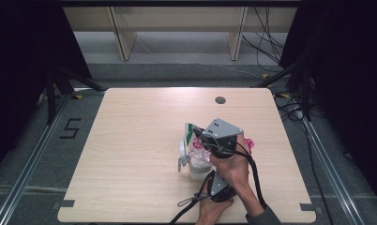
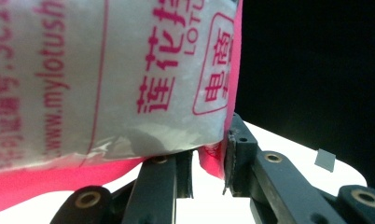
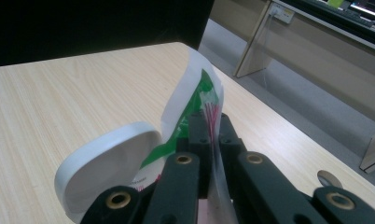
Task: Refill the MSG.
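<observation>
in the high view we see both hands close together at the near right part of the tabletop (image 1: 139,122). the right claw (image 1: 201,138) is closed flat on the upper edge of a plastic bag (image 1: 196,149) with pink and green print; in the right gripper view the thin film stands pinched between its jaws. the left claw (image 2: 209,170) is lower and nearer to us, and in the left gripper view it grips the pink bottom corner of the bag with its jaws narrow. the bag hangs over a white container (image 1: 196,168) on the tabletop, and the container's round white lid (image 3: 106,168) stands open just left of the bag.
</observation>
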Available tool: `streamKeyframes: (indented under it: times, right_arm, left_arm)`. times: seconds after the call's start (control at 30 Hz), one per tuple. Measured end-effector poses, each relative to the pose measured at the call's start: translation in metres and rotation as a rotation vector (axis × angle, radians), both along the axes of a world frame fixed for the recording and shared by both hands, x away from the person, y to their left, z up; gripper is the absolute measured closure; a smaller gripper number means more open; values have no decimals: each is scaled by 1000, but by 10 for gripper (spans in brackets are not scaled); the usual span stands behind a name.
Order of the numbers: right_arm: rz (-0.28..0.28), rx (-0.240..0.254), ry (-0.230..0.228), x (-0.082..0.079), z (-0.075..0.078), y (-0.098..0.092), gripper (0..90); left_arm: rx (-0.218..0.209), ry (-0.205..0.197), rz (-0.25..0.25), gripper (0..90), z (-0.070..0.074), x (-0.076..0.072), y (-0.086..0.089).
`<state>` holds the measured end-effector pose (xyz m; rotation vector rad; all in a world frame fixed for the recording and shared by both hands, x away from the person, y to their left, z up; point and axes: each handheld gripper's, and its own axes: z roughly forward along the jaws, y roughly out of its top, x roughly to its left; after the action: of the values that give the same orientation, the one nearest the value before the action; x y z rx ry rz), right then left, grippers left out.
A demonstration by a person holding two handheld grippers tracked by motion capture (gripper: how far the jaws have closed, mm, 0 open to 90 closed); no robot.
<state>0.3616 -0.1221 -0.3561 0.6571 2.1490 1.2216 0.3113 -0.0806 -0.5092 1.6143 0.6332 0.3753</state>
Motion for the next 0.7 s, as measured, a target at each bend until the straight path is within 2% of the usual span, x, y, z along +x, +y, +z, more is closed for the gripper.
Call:
streamKeyframes:
  times: [0.27,0.37,0.57,0.67,0.7]
  right_arm:
    - [12,-24,-13,0,0,1,895]
    - [10,-23,-18,1,0,2,895]
    - [13,-22,-15,0,0,2,894]
    - [10,-34,-23,-1,-1,4,895]
    - [9,-35,-21,-1,-1,5,895]
  left_arm:
    - [-6,-6,6,756,0,0,-1]
    - [3,3,-8,756,0,0,1]
    - [-8,-7,8,756,0,0,0]
    - [-9,-6,6,756,0,0,0]
    - [0,3,-8,756,0,0,1]
